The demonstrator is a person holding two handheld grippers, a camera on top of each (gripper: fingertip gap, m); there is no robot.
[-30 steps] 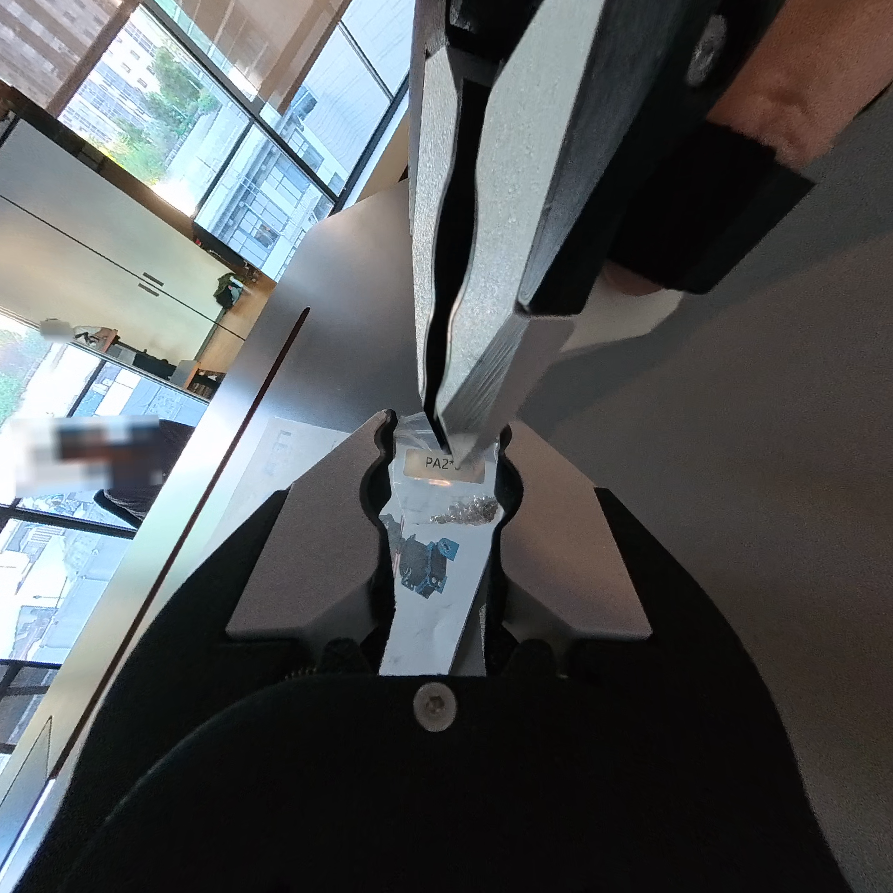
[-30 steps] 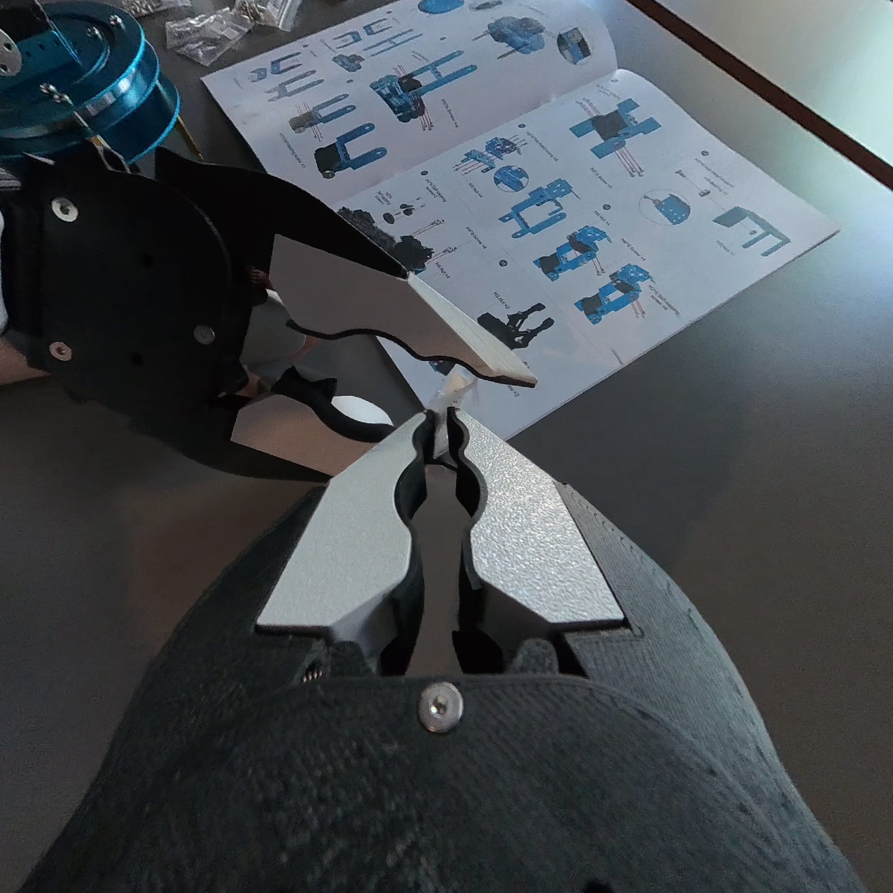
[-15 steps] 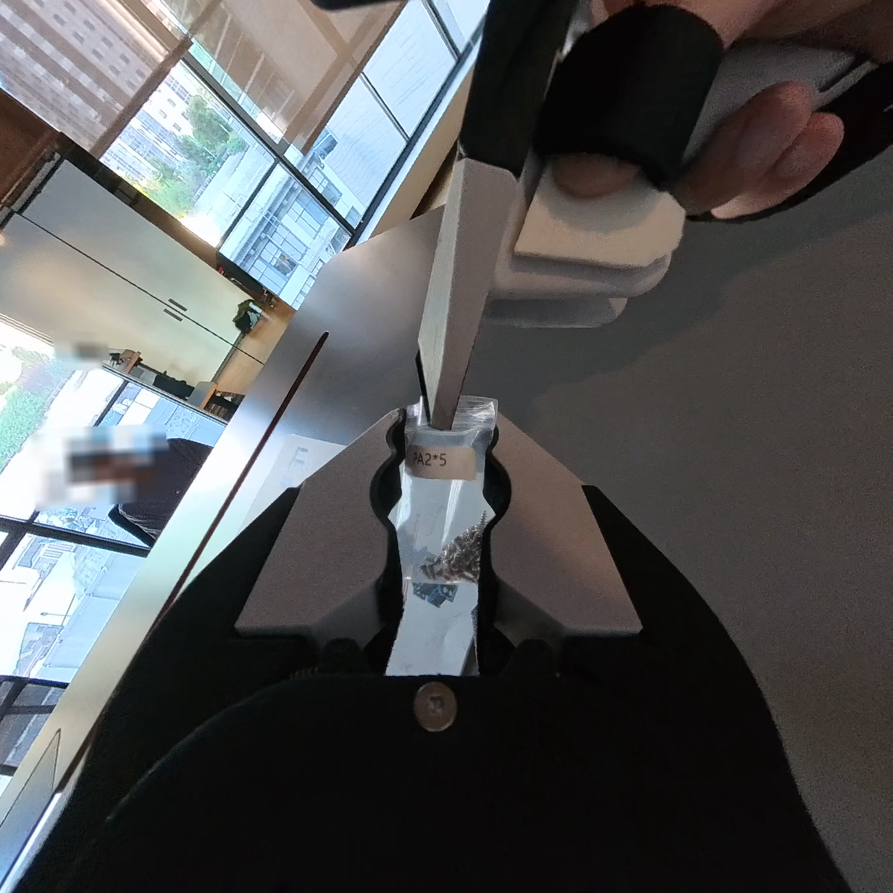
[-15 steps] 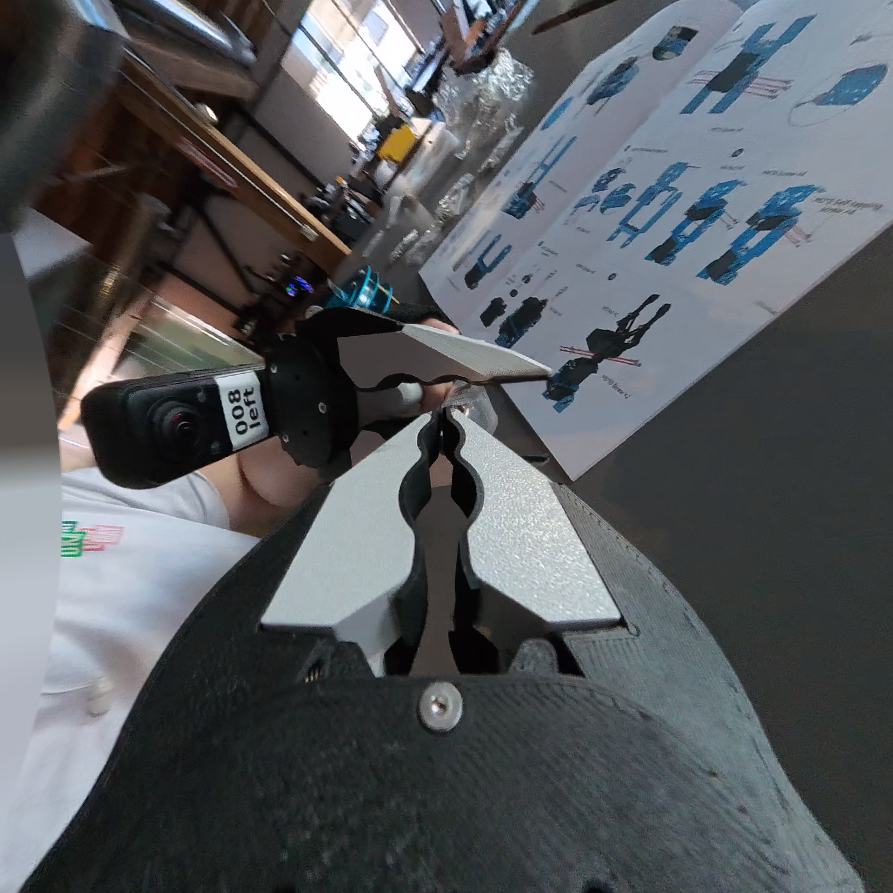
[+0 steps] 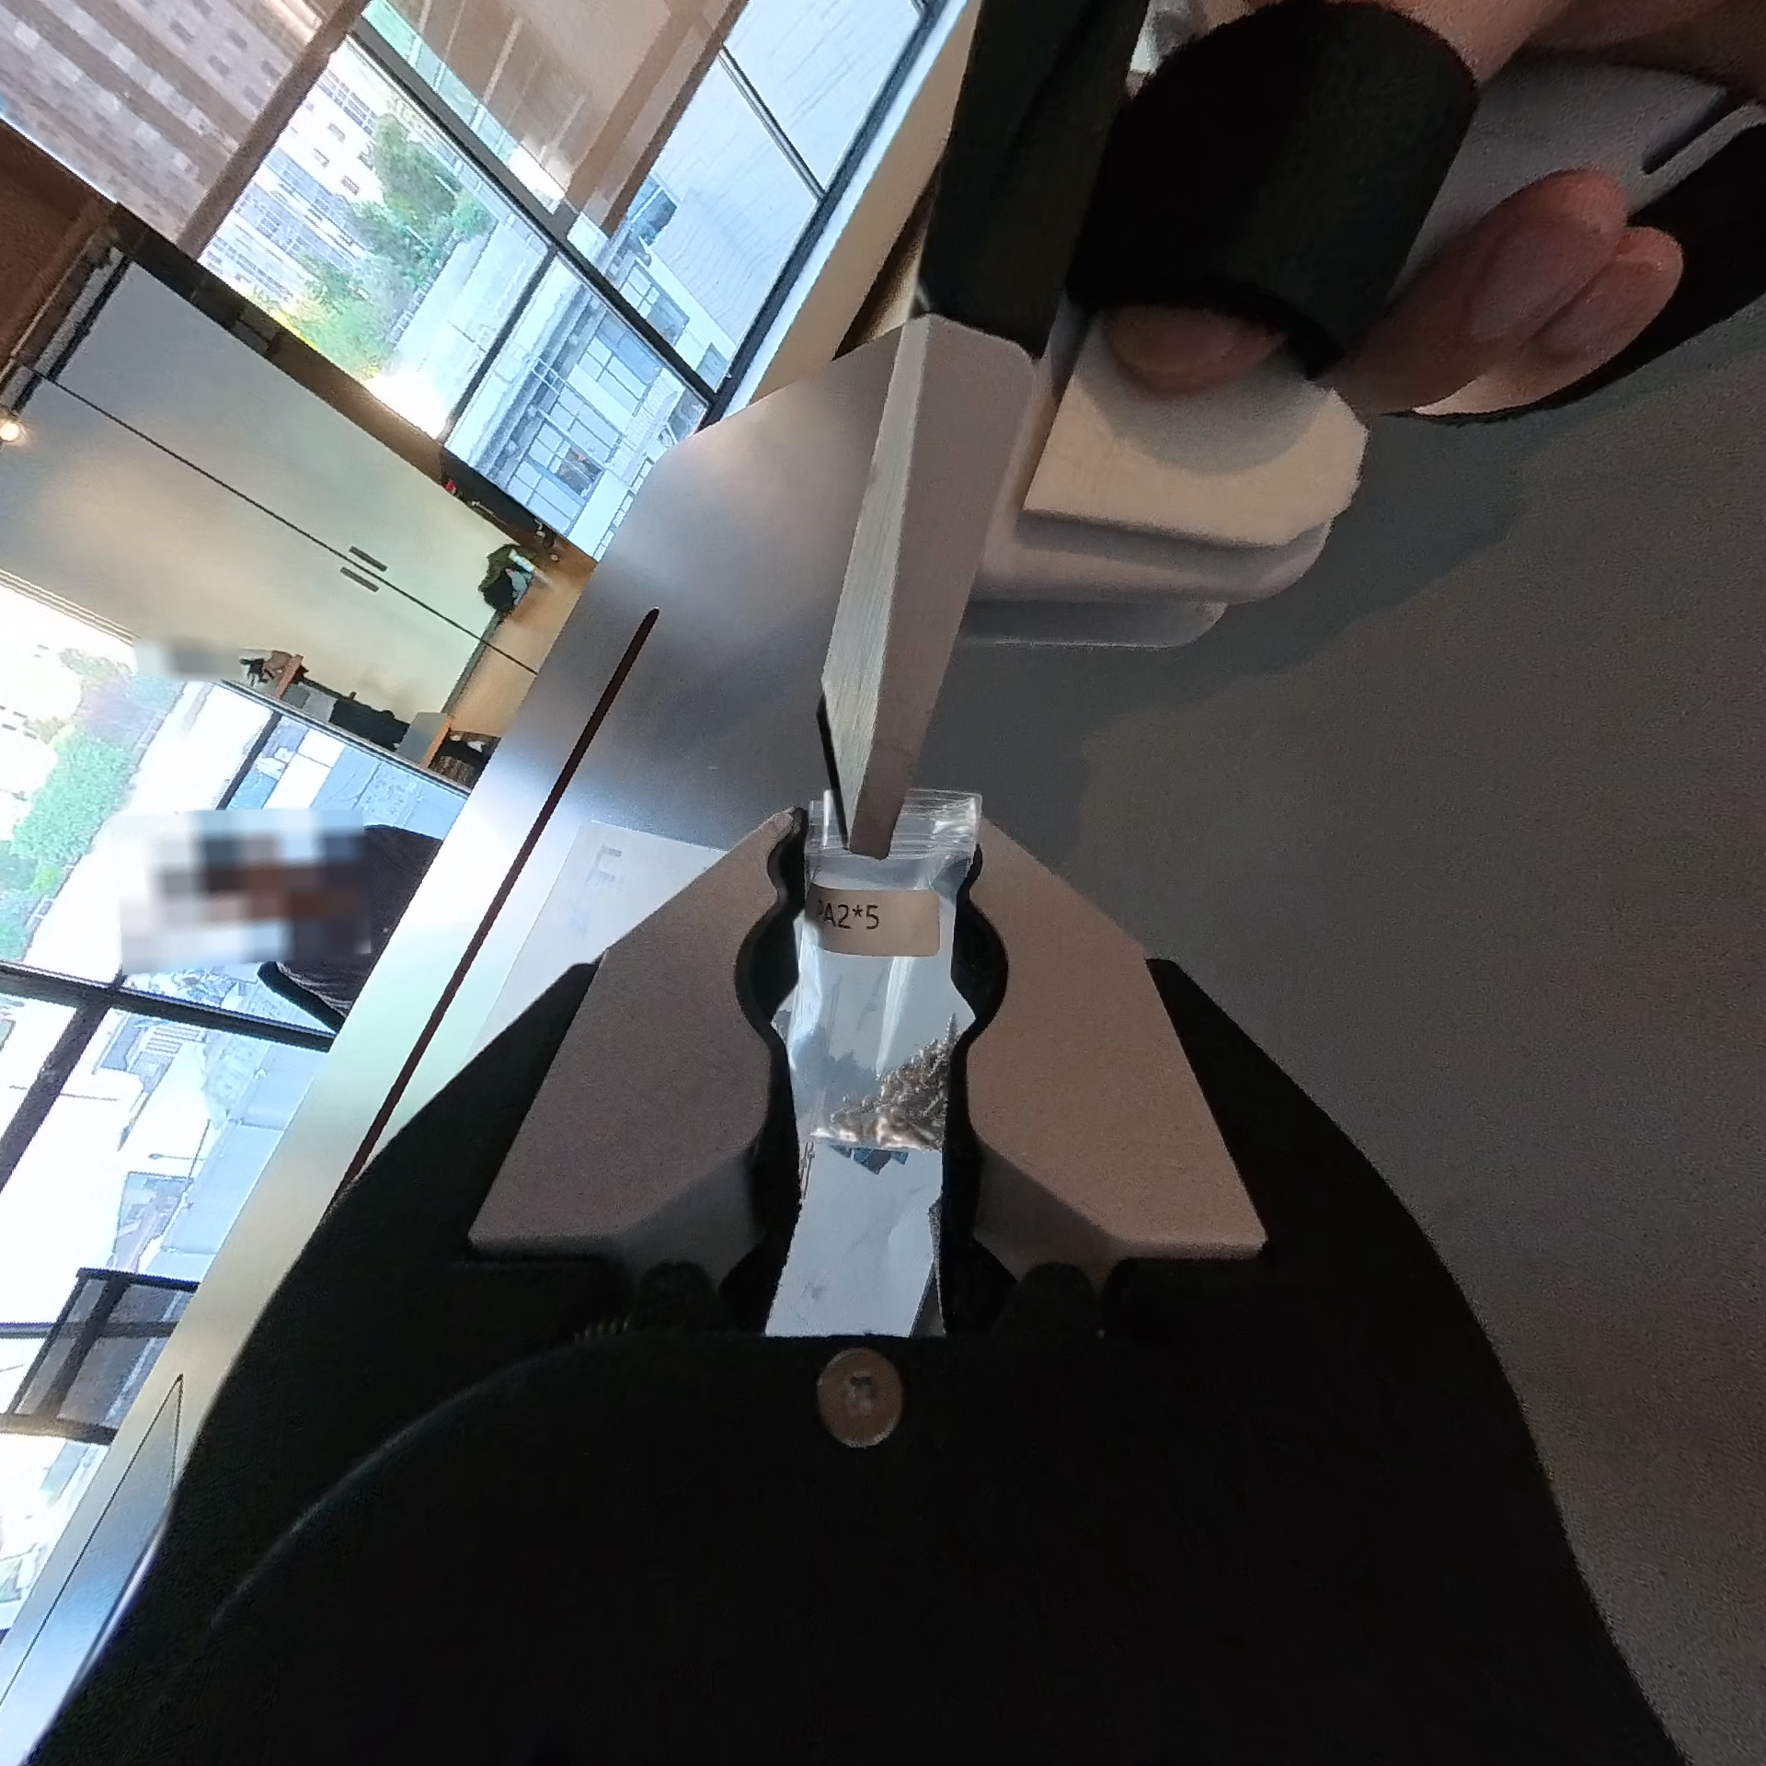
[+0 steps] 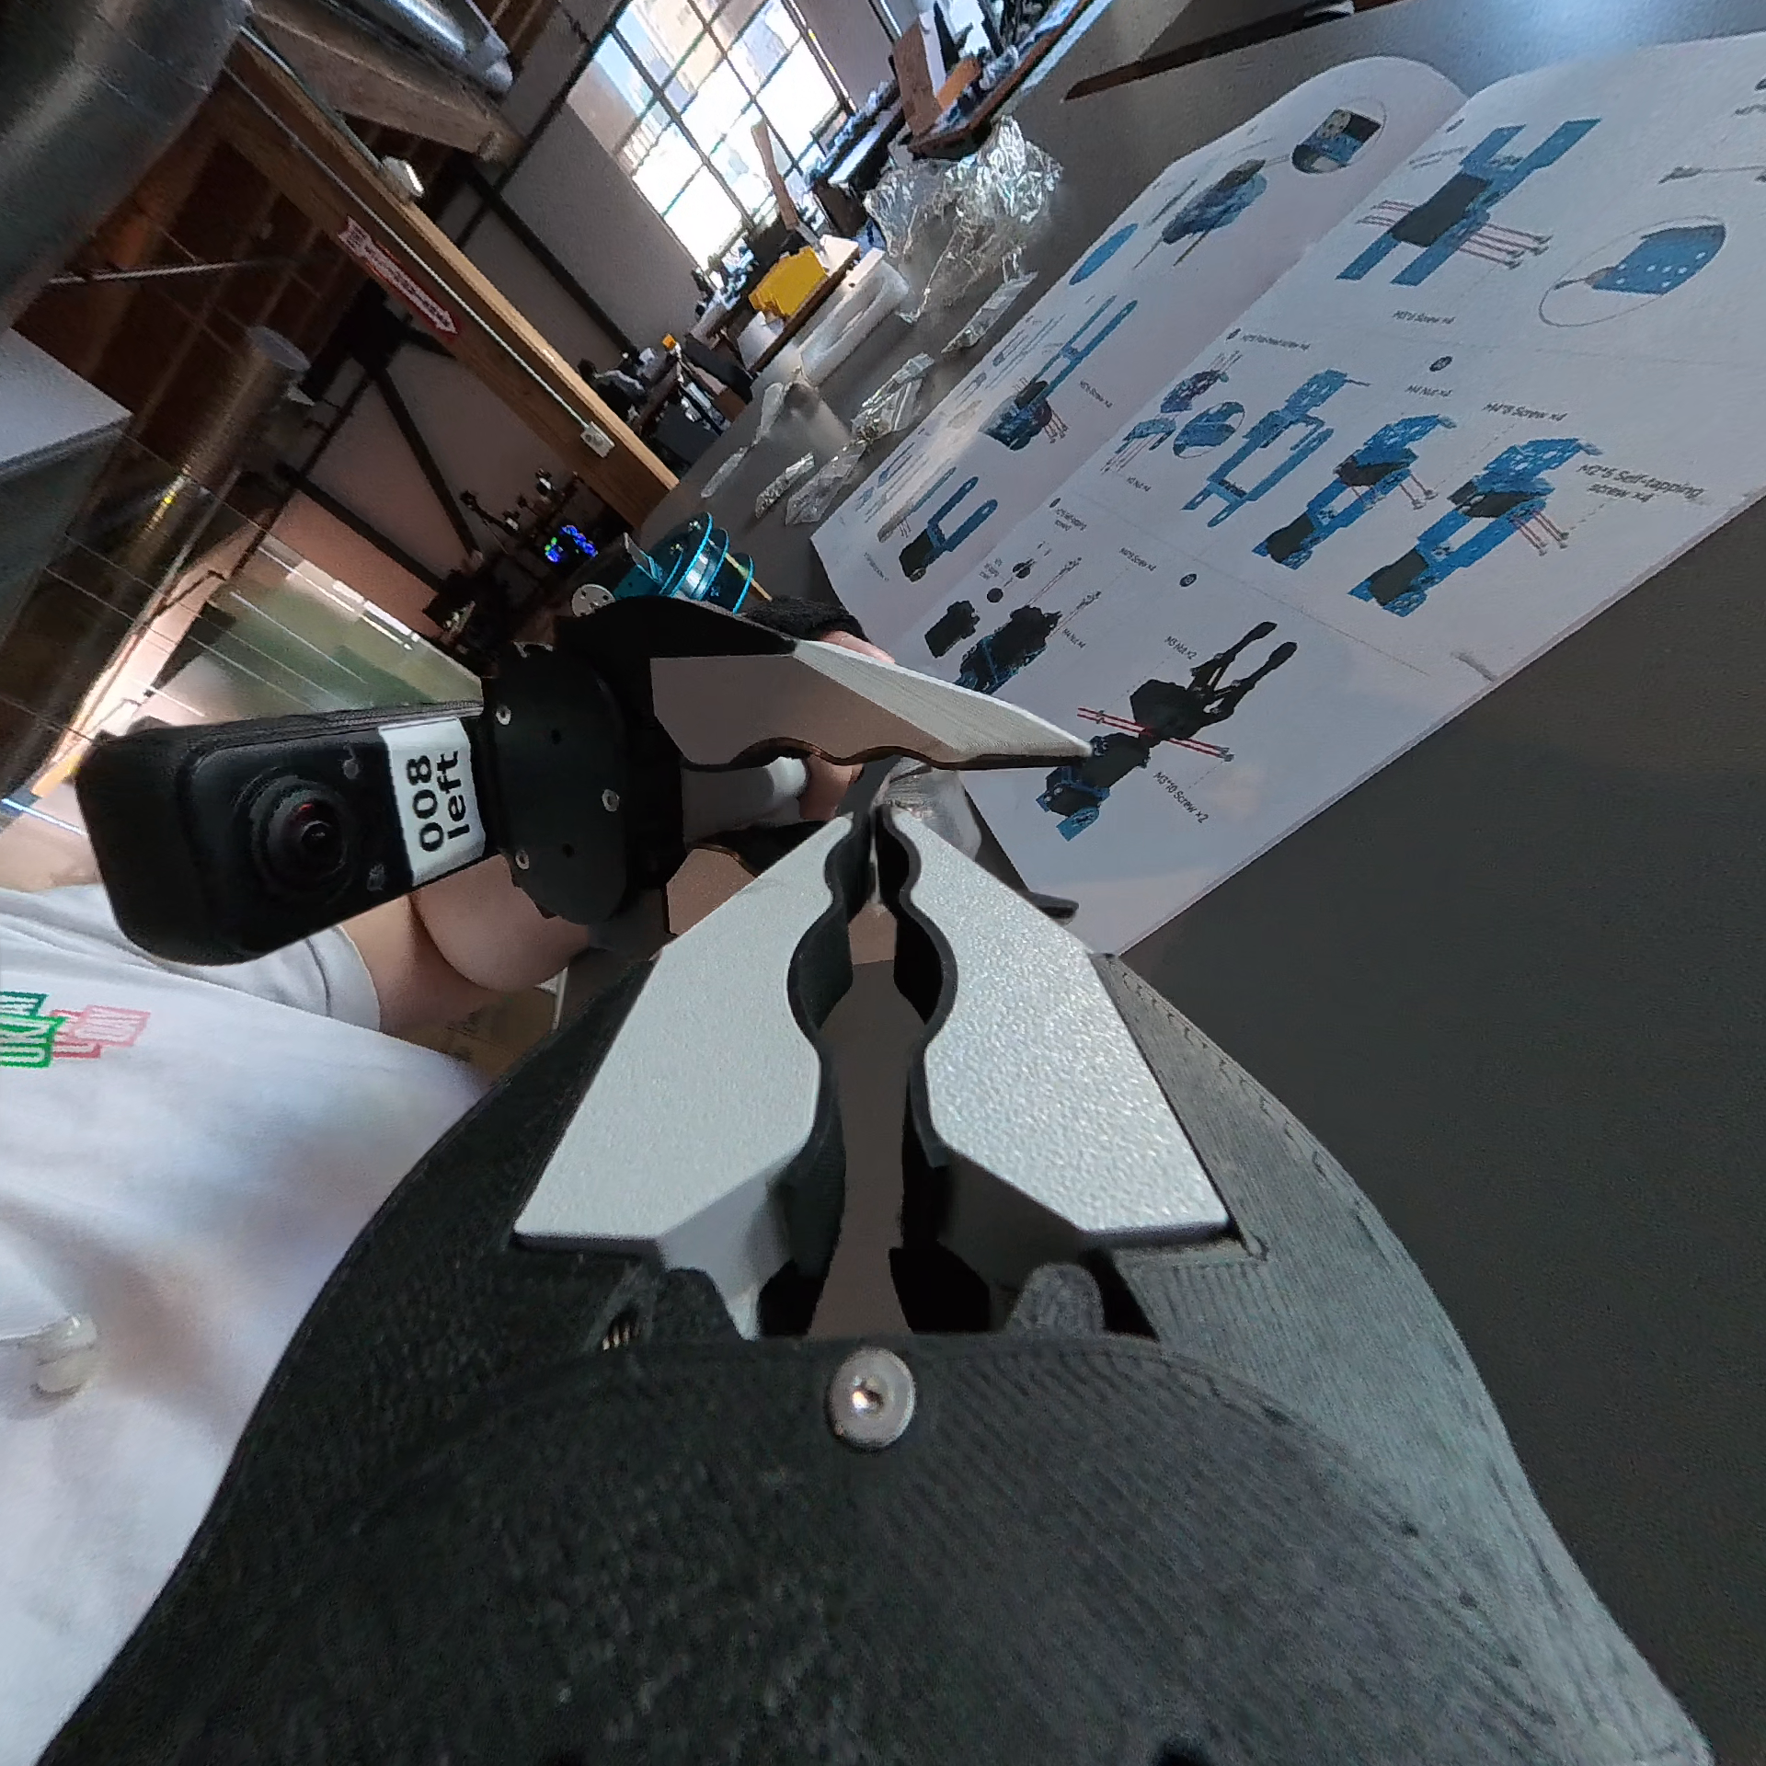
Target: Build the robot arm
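Observation:
My left gripper [image 5: 884,829] is shut on a small clear zip bag [image 5: 874,1013] with a pale label strip and a heap of small silver screws [image 5: 898,1109] lying low in it. My right gripper [image 5: 865,831] comes in from above, shut on the bag's top edge. In the right wrist view my right gripper [image 6: 874,817] has its tips together on a sliver of the bag [image 6: 922,786]. The left gripper [image 6: 860,712] lies across just beyond them, with its camera [image 6: 287,831] at the left. Most of the bag is hidden there.
An open instruction booklet [image 6: 1338,430] with blue drawings lies on the dark grey table [image 6: 1529,860]. A blue round part [image 6: 693,573], several small parts bags [image 6: 831,478] and crumpled clear wrap [image 6: 965,201] sit beyond it. A person's white shirt [image 6: 191,1195] is at the left. The tips of both grippers are at nearly the same place.
Both grippers have turned together with the bag. The right wrist view swung from looking down at the table to looking along it. The screws slid lower in the bag.

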